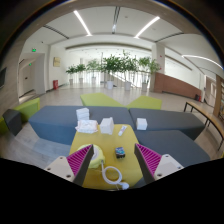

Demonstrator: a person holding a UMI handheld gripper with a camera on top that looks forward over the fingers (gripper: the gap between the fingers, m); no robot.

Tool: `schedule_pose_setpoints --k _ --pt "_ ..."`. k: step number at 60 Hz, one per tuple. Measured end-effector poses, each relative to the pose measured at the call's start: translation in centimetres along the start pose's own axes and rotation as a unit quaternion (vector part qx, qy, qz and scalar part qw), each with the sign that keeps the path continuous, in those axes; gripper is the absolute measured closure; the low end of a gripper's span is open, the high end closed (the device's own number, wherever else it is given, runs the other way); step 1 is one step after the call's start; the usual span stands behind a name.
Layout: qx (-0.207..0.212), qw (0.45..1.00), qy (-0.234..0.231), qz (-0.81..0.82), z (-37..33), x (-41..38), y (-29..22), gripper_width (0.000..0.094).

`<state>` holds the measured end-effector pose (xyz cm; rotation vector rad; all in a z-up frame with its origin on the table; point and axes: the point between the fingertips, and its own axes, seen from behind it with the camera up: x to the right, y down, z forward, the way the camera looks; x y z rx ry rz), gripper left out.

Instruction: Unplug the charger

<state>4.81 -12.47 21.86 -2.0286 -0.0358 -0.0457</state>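
Gripper (pixel 113 160) open, holding nothing | charger (pixel 119 152) between pads on yellow table (pixel 105 135) | white cable (pixel 112 177) coiled at near edge

A large, bright hall opens out under a white ceiling (pixel 112 18) crossed by long strip lights (pixel 82 22). The pale glossy floor (pixel 60 92) mirrors that light. A row of leafy green potted plants (pixel 112 66) stands far back before white walls. Nearer, grey upholstered sofa seats (pixel 60 122) with yellow-green cushions (pixel 112 100) ring a yellow-topped desk (pixel 100 155). A green exit sign (pixel 38 47) glows on one wall.
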Motion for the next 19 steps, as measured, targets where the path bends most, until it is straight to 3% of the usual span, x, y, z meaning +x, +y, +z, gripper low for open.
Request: schedule_pose_setpoints --k 5,19 --pt "0.015 0.999 0.024 -0.045 -1.8 1.1 -0.7 0.0088" --pt "0.038 0.999 0.025 -0.01 -4.0 1.6 -1.3 0.0087"
